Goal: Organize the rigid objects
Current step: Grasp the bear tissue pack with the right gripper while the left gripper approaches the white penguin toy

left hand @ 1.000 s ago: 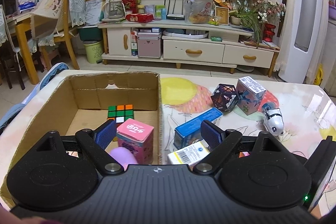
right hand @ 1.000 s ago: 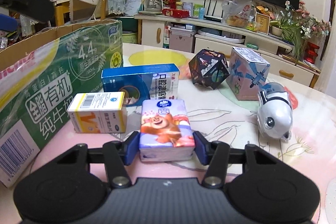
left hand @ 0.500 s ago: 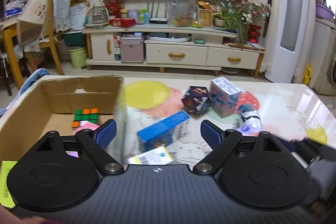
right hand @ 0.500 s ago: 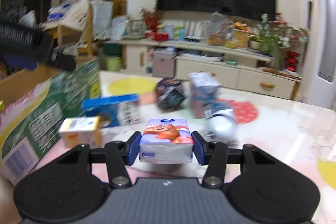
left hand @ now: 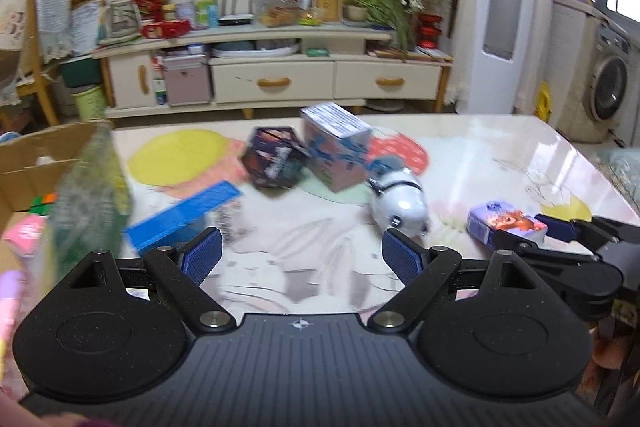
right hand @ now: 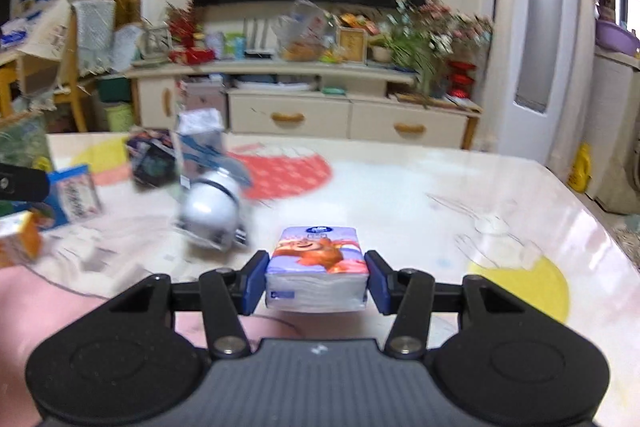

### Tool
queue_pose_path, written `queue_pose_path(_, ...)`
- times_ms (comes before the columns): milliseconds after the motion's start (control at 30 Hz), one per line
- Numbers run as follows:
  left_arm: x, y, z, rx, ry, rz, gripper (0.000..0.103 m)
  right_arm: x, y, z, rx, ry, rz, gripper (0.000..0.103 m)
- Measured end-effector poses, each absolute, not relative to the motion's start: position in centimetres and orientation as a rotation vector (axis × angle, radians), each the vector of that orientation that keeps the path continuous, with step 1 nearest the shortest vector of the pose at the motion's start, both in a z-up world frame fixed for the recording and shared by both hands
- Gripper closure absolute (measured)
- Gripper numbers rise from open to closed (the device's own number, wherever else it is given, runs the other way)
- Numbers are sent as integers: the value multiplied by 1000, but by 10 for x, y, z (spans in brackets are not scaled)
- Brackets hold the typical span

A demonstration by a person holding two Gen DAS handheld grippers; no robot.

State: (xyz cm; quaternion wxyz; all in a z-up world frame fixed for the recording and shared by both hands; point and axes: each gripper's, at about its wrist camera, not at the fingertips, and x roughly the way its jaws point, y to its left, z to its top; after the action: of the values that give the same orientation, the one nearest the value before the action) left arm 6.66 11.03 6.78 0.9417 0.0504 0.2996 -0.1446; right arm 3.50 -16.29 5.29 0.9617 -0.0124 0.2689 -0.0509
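Note:
My right gripper [right hand: 316, 277] is shut on a tissue pack [right hand: 317, 267] with a cartoon bear print and holds it just above the table; the pack also shows in the left wrist view [left hand: 506, 225]. My left gripper [left hand: 301, 255] is open and empty over the table. Ahead of it lie a blue box [left hand: 184, 217], a dark polyhedron toy [left hand: 274, 159], a printed cube box [left hand: 336, 147] and a white robot toy [left hand: 400, 205]. The cardboard box [left hand: 36, 155] stands at the left with a puzzle cube [left hand: 42, 203] and a pink box [left hand: 28, 235] inside.
A small orange and white box [right hand: 18, 239] lies at the left in the right wrist view. The table's right edge [left hand: 600, 179] is close to the right gripper. A TV cabinet [left hand: 272, 79] stands beyond the table's far edge.
Both grippers have swung to the right. The right gripper has carried the tissue pack away from the boxes toward the table's right side. The left gripper stays open.

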Motion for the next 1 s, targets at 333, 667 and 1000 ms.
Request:
queue_pose_path(333, 91, 58, 42, 132, 604, -347, 0, 45, -177, 46, -66, 578, -133, 25)
queue_pose_path(667, 141, 14, 23, 104, 671, -345, 0, 56, -188, 42, -23, 621, -114, 24)
queue_pose_path(1000, 143, 6, 17, 110, 704, -371, 33, 63, -191, 40, 24, 642, -93, 40)
